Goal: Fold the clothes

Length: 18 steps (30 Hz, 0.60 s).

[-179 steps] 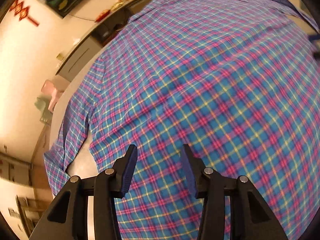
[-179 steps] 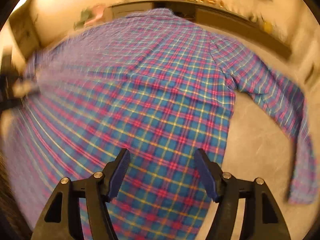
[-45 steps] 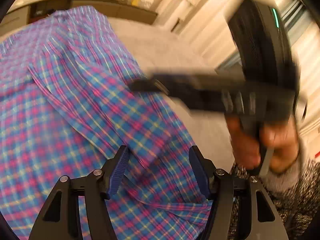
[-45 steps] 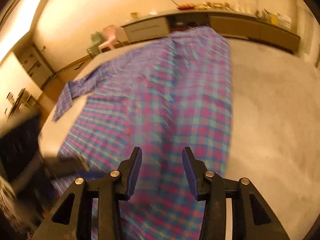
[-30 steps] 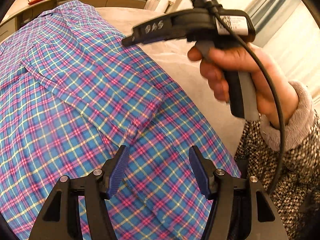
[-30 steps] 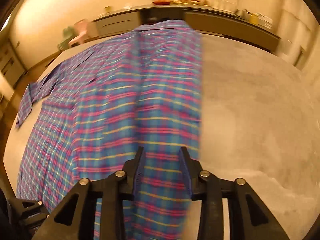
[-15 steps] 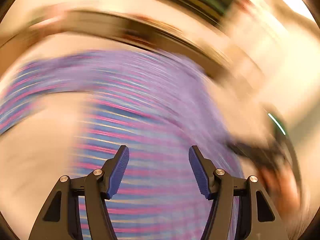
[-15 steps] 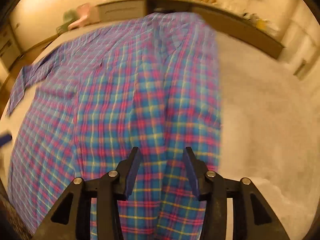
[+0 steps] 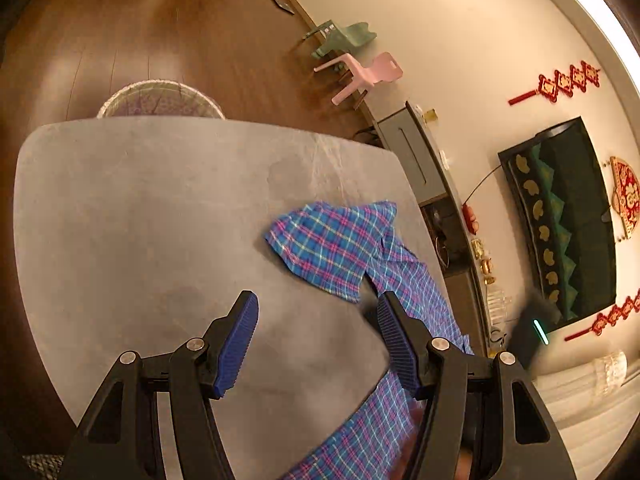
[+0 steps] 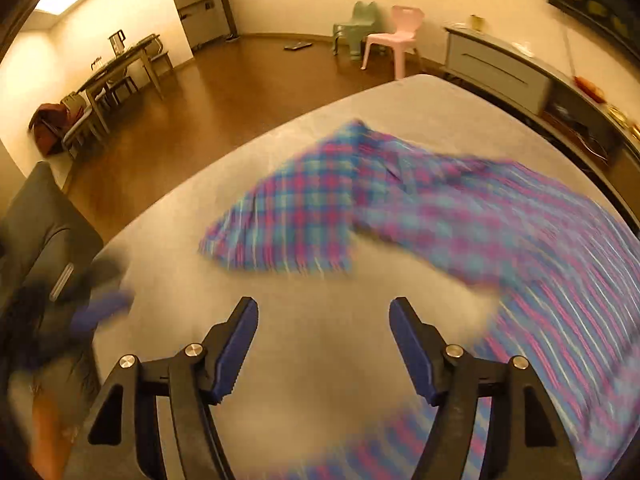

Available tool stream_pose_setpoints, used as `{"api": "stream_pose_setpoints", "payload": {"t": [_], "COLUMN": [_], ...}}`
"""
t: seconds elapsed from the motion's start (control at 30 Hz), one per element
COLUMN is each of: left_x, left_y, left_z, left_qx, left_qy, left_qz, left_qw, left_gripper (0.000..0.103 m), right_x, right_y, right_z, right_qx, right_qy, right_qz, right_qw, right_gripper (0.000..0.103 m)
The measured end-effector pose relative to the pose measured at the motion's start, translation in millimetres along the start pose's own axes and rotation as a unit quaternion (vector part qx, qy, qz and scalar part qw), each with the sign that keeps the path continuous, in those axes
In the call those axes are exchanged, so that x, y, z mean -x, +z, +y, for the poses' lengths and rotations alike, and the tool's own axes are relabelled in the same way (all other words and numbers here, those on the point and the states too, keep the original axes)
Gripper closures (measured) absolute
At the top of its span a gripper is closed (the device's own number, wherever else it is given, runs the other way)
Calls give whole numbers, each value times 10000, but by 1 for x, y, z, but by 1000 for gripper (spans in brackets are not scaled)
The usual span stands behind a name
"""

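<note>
Plaid shirt [image 9: 332, 256], sleeve end spread flat

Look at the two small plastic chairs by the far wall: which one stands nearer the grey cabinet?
The pink chair stands nearer the grey cabinet. The green chair stands on its far side, further from the cabinet.

Plaid cloth shirt [image 9: 332, 252], matt grey table [image 9: 140, 208], glossy wood floor [image 9: 160, 28]

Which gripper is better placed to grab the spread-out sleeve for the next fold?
Probably left. The left gripper is open with the sleeve sharp just ahead; the right gripper is open too, farther back, its view blurred.
</note>
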<state>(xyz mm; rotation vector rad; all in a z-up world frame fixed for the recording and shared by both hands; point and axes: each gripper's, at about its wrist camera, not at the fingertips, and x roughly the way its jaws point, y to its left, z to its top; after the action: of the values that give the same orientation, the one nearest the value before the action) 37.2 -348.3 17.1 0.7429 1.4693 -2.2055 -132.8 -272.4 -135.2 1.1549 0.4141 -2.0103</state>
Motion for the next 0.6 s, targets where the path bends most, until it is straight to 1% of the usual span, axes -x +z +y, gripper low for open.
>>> {"api": "stream_pose_setpoints", "payload": {"t": [0.07, 0.1, 0.17, 0.2, 0.23, 0.27, 0.3, 0.37, 0.4, 0.43, 0.47, 0.5, 0.53, 0.57, 0.6], "left_x": [6, 5, 2, 2, 2, 1, 0, -3, -4, -6, -11, -16, -22, -28, -36], "left_y": [9, 19, 29, 32, 34, 36, 37, 36, 34, 31, 26, 18, 9, -4, -21], "left_z": [18, 29, 42, 45, 47, 47, 45, 38, 33, 28, 20, 13, 6, -1, -8], "left_qx": [-3, 2, 43, 65, 61, 26, -55, -304, -450, -606, -864, -1120, -1419, -1765, -2127], "left_qy": [-8, 8, 26, 41, 41, 24, -13, -139, -311, -520, -723, -802, -783, -711, -635], "left_qz": [-74, -126, -211, -257, -279, -281, -269, -166, -59, 106, 396, 662, 925, 1202, 1519], "left_qw": [10000, 9999, 9998, 9996, 9996, 9996, 9996, 9993, 9985, 9968, 9928, 9883, 9824, 9744, 9631], "left_gripper": [41, 41, 41, 41, 40, 41, 41, 41, 41, 41, 41, 41, 41, 41, 41], "right_x": [-34, -50, -60, -64, -63, -61, -60, -60, -60, -50, -35, -20, 4, 28, 53], "right_y": [21, 27, 32, 35, 36, 36, 36, 40, 43, 48, 53, 57, 66, 74, 81], "right_z": [5, 4, 10, 14, 22, 32, 42, 58, 61, 56, 47, 38, 22, 5, -15], "right_qx": [-85, -168, -154, -131, -52, 90, 249, 538, 579, 549, 491, 433, 320, 205, 73], "right_qy": [-113, -227, -498, -636, -631, -583, -541, -627, -590, -571, -561, -550, -528, -507, -479], "right_qz": [119, 209, 60, -42, -104, -102, -81, 25, 46, 10, -48, -107, -178, -230, -259], "right_qw": [9998, 9994, 9986, 9979, 9979, 9982, 9982, 9966, 9966, 9969, 9972, 9975, 9979, 9982, 9985], "right_gripper": [33, 29, 30, 35, 46, 77, 98, 98, 98, 98, 98, 98, 98, 98, 98]}}
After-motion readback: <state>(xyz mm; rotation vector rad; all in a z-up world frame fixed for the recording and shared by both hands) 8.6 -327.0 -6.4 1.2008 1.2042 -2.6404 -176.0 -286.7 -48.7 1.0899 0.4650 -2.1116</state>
